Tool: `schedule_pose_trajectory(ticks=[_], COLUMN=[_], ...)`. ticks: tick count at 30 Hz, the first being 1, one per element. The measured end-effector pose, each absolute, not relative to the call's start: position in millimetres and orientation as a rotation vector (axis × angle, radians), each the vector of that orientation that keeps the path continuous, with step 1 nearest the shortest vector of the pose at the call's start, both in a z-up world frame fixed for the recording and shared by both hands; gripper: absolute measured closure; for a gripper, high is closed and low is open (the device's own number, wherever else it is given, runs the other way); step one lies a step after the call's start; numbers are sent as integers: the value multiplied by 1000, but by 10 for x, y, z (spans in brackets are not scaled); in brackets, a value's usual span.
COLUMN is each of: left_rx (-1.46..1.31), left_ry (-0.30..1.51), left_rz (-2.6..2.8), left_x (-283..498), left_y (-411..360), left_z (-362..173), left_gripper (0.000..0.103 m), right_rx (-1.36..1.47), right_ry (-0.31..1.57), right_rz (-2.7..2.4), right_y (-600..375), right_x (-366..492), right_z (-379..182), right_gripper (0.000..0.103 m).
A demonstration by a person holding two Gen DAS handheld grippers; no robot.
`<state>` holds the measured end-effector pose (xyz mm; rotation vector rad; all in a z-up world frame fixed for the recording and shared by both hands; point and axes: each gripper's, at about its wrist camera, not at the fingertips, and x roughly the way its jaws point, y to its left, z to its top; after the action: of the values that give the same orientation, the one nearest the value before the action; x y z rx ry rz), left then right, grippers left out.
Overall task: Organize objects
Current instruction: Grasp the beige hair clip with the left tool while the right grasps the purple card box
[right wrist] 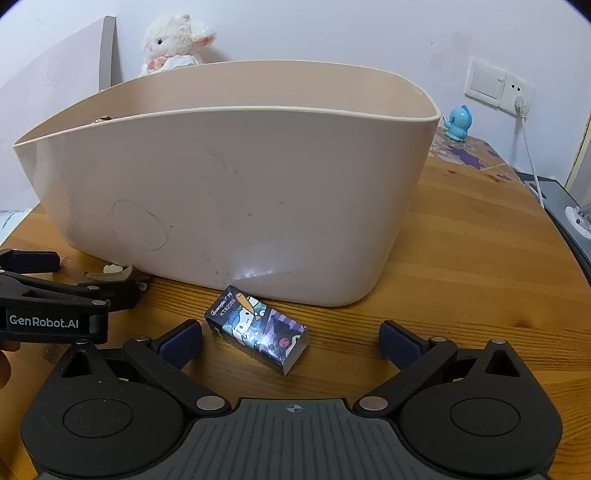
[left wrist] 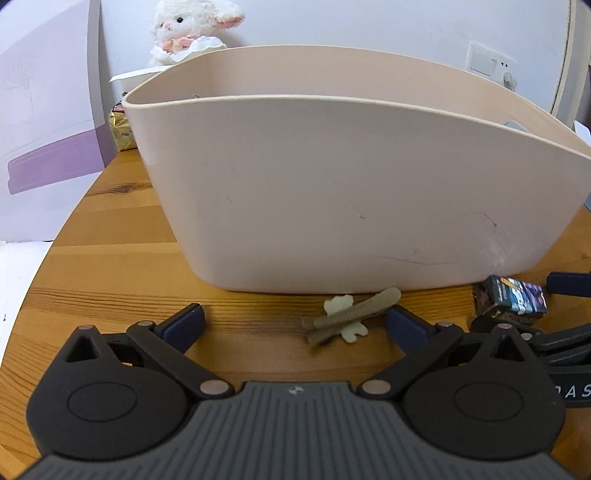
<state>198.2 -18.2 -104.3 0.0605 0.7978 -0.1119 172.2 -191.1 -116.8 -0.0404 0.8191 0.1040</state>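
Note:
A large beige plastic bin (left wrist: 332, 192) (right wrist: 236, 199) stands on the wooden table. In front of it lies a beige hair clip (left wrist: 347, 317) with a small bear shape; my left gripper (left wrist: 295, 325) is open wide, the clip lying between its blue pads and touching neither. A small dark printed cartoon box (right wrist: 256, 328) (left wrist: 515, 301) lies on the table between the wide-open fingers of my right gripper (right wrist: 291, 339), nearer the left pad, untouched. The left gripper (right wrist: 33, 280) also shows at the left edge of the right wrist view, with the clip (right wrist: 114, 273) beyond it.
A white plush lamb (left wrist: 192, 33) (right wrist: 173, 44) sits behind the bin. A gold packet (left wrist: 122, 129) lies at the bin's left. A blue figurine (right wrist: 458, 123), a patterned cloth (right wrist: 469, 155), and a wall socket with a white cable (right wrist: 528, 147) are at the right.

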Motion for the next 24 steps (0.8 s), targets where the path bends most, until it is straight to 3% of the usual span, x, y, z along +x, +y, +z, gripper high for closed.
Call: schedule_pose_trajectory(ticks=[3,9,11,15,21,24], left_rx=[66,62,62,66,77,73], left_ry=[798,800,795,788,787,794], left_rz=[-116,-110,-114,-128,-173,-176], left_x=[1982,1952,1928,1881,1833,1832], left_y=[-183,-167,-149,-142,-141,-119], left_z=[-1049,-1042,-1025,-983,-934,-914], left_gripper=[0,3,9,30,65,66], right_rx=[-40,-34,-35,-42,-58,-51], right_ry=[810,788,782,781,789,792], right_rz=[101,116,119,132,164,168], right_y=[-1908,-1943,-1955,-1947,-1924,-1929], right_x=[1715,1652,1633,1593,1477,1427], right_z=[-1184,-1152,-1135,-1099,-1077,-1065], right_gripper=[0,27,40,56,58,58])
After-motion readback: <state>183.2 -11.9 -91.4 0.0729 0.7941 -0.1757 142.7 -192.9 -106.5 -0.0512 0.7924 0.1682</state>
